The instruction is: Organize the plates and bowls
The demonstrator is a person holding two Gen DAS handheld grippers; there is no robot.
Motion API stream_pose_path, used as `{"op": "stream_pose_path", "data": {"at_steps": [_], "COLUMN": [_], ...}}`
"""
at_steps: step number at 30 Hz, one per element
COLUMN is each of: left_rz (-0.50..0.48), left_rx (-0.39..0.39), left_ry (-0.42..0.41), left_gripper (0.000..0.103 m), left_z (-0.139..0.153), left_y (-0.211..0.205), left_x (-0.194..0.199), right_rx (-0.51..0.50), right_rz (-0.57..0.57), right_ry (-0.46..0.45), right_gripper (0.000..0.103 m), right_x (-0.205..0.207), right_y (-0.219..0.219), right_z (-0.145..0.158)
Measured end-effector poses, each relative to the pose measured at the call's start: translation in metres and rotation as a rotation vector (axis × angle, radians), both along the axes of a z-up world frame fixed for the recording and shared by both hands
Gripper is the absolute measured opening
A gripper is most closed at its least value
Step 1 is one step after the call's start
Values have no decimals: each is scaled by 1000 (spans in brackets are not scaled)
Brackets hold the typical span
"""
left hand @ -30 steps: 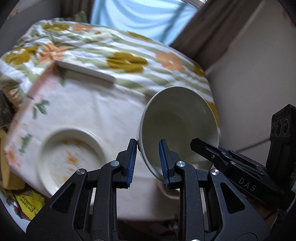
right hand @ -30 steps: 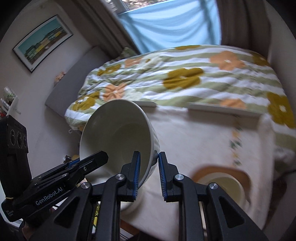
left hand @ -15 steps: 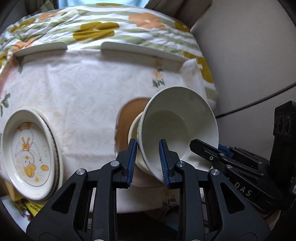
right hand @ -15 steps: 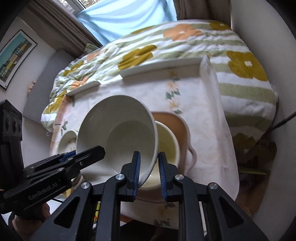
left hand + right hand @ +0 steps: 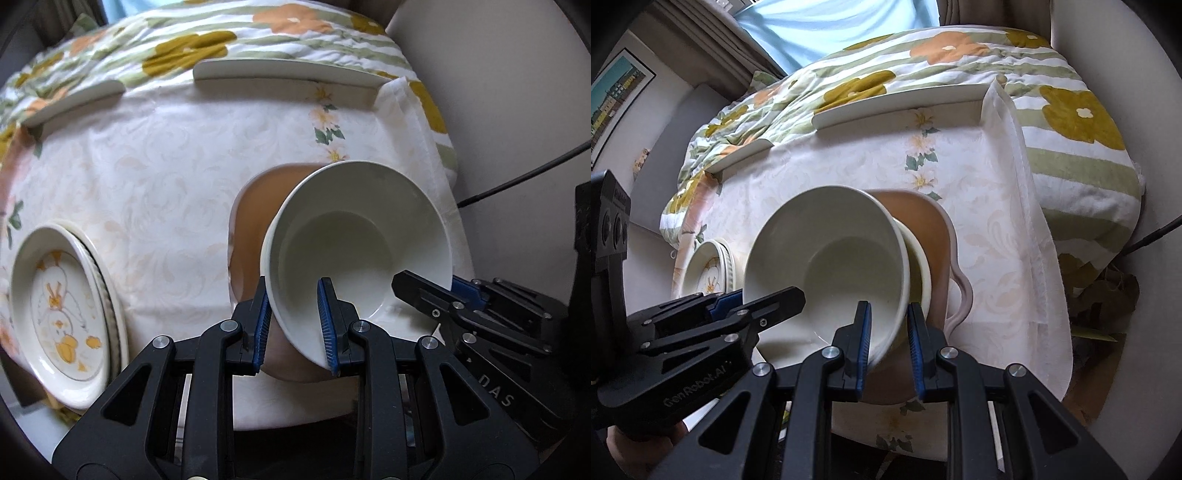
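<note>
A large white bowl (image 5: 354, 236) is held by both grippers at its rim. My left gripper (image 5: 295, 321) is shut on its near-left rim; my right gripper (image 5: 888, 332) is shut on its near-right rim. The bowl (image 5: 827, 258) hangs tilted just over a smaller cream bowl (image 5: 919, 262) that sits on a brown tray (image 5: 934, 221) with a handle. The right gripper shows in the left wrist view (image 5: 428, 291), the left gripper in the right wrist view (image 5: 764, 299). A stack of duck-pattern plates (image 5: 62, 314) lies at the left of the table.
The table has a white floral cloth (image 5: 155, 173). Two white plates (image 5: 288, 74) stand on edge at its far side against a flowered quilt (image 5: 960, 51). A wall (image 5: 509, 92) and a black cable (image 5: 524, 173) are close on the right.
Both grippers have carried the white bowl lower and closer over the smaller bowl on the brown tray; the smaller bowl is now mostly hidden behind it in the left wrist view.
</note>
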State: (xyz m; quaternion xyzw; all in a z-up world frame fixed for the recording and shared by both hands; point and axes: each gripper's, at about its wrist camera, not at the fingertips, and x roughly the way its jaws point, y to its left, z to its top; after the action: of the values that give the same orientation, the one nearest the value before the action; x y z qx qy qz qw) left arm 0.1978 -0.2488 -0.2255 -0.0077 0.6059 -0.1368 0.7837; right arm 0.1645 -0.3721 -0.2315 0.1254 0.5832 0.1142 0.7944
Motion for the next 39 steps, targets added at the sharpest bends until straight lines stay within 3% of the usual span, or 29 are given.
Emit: {"op": "stream_pose_path", "data": {"at_steps": [10, 17, 30, 34, 39], "left_rz": [-28, 6, -8, -1, 8], "left_rx": [75, 37, 68, 11, -1], "left_ry": [-24, 8, -16, 32, -10], "left_gripper": [22, 22, 23, 37, 38], "left_z": [-1, -1, 4, -1, 12], "left_y": [-10, -4, -9, -6, 3], "left_x": [-2, 3, 1, 1, -6], "right_rx": [-43, -81, -90, -89, -89], "right_rz": [30, 44, 61, 63, 50], "right_ry": [-2, -10, -35, -38, -68], "right_gripper": [18, 19, 19, 24, 24], "right_x": [0, -2, -9, -12, -21], "right_y": [2, 5, 6, 8, 3], "right_z": [1, 3, 3, 3, 13]}}
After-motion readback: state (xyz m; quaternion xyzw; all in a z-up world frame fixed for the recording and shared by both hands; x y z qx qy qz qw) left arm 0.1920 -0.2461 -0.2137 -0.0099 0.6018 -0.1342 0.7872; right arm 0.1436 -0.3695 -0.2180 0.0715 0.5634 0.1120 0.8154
